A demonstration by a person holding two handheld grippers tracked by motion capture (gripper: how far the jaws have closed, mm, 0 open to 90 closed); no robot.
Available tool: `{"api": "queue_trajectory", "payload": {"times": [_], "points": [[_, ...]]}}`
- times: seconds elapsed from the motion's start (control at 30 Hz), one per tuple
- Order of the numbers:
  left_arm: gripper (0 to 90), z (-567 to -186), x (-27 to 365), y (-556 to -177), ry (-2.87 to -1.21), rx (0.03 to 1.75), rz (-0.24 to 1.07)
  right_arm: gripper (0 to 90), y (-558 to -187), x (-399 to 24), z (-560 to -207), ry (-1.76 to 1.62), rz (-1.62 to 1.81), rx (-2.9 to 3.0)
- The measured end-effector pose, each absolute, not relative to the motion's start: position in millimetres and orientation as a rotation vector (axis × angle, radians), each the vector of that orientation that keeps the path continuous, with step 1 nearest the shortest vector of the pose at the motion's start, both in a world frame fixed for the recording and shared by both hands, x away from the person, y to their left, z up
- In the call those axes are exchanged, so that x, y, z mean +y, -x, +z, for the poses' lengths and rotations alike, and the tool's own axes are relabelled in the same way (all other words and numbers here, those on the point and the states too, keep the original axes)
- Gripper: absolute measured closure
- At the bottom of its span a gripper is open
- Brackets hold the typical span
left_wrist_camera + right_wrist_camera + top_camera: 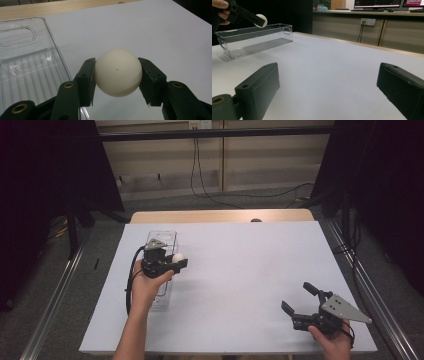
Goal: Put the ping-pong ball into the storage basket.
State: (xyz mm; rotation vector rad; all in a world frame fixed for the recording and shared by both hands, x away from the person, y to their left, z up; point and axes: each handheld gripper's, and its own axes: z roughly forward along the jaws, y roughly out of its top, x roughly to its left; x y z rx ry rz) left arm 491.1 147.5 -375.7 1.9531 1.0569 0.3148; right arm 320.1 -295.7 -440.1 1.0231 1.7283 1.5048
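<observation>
A white ball [117,72] is clamped between the jaws of my left gripper [176,260], which is shut on it and held above the table just right of a clear plastic bin [162,240]. The bin [27,62] is long, ribbed on its floor, with a handle cutout at its far end. From the right gripper view the ball [261,19] hangs over the bin's [254,40] near rim. My right gripper [298,299] rests low at the table's front right, jaws wide open with nothing between them.
A white sheet [240,270] covers the table, with a wooden edge [220,215] showing at the far side. Black curtains and frame rails flank both sides. Cables hang on the back wall [197,165].
</observation>
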Motion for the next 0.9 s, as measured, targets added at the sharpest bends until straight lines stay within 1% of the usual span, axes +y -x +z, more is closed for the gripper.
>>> {"api": "queue_trajectory", "payload": {"times": [0.6,0.67,0.9], "points": [[51.1,-373.7,154.9,-490.3,-1.942,1.070,0.322,3.7,-320.3,-295.8,-440.2,-1.019,1.502,1.731],[51.2,-374.3,153.4,-489.6,-1.908,1.086,0.309,3.7,-320.3,-295.7,-440.1,-1.017,1.503,1.731],[51.2,-373.4,157.4,-490.1,-1.946,1.069,0.321,3.7,-320.0,-295.4,-439.7,-1.028,1.507,1.723]]}}
